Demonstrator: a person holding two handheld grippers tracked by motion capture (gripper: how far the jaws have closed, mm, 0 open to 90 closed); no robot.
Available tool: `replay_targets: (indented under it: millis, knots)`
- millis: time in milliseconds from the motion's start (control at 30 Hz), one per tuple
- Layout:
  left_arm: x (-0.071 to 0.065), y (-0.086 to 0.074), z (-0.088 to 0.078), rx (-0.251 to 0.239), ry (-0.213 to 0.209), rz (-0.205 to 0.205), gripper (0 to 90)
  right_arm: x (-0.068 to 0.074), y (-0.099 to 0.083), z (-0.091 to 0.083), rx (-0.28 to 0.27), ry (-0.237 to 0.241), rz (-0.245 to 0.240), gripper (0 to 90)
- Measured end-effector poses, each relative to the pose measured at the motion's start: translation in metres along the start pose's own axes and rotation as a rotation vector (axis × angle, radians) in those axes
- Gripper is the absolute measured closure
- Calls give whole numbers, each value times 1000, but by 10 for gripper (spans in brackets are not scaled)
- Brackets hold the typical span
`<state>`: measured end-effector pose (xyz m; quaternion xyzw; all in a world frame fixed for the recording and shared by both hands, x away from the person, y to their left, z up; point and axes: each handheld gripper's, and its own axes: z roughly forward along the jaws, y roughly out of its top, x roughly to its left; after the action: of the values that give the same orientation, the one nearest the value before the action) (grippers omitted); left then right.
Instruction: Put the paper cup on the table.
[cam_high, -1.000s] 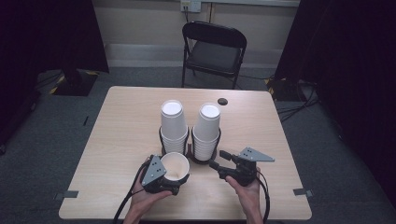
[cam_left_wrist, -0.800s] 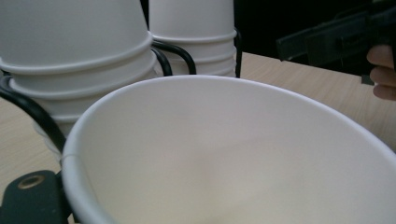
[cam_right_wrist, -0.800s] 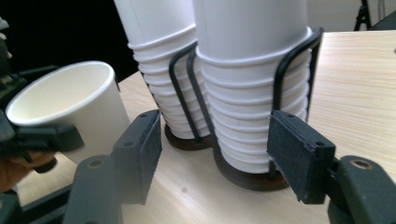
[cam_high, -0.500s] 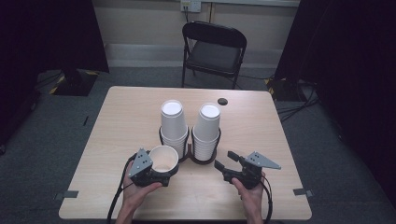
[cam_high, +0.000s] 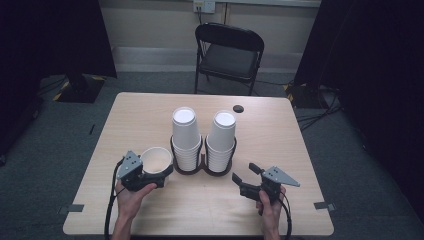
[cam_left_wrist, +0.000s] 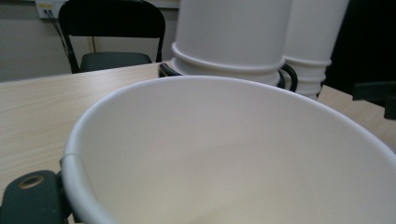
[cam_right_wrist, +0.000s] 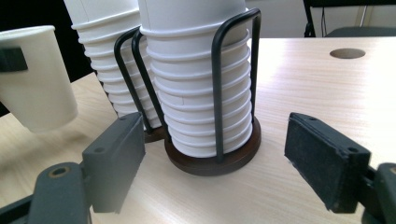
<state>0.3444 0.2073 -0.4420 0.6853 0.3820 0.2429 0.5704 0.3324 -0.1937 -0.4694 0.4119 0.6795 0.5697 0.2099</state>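
Note:
A single white paper cup (cam_high: 156, 159) hangs upright just above the table at the front left, with my left gripper (cam_high: 159, 173) shut on its wall. In the left gripper view the cup's open mouth (cam_left_wrist: 224, 154) looms close, with one jaw at the lower left. Two tall stacks of white cups, left stack (cam_high: 186, 134) and right stack (cam_high: 221, 140), stand in black wire holders at mid-table. My right gripper (cam_high: 245, 173) sits to the right of them; its jaws have just been opening and nothing is between them. Its pads (cam_right_wrist: 116, 156) frame the nearer stack (cam_right_wrist: 201, 88) from a short way off.
A black folding chair (cam_high: 229, 50) stands beyond the table's far edge. A small dark round spot (cam_high: 238, 108) lies on the tabletop (cam_high: 300, 150) behind the right stack. Cables trail on the floor at the right.
The left gripper has carried the cup leftward, away from the stacks. The right gripper's jaws have spread wider and it has sunk slightly toward the table.

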Motion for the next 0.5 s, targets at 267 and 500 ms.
replay_targets:
  millis: [267, 500]
  knots:
    - [22, 9, 0, -6, 74, -15, 98, -5, -11, 1, -18, -61, -1, 173]
    - [36, 8, 11, 2, 131, -28, 96, -7, -20, -2, -24, -70, -1, 160]
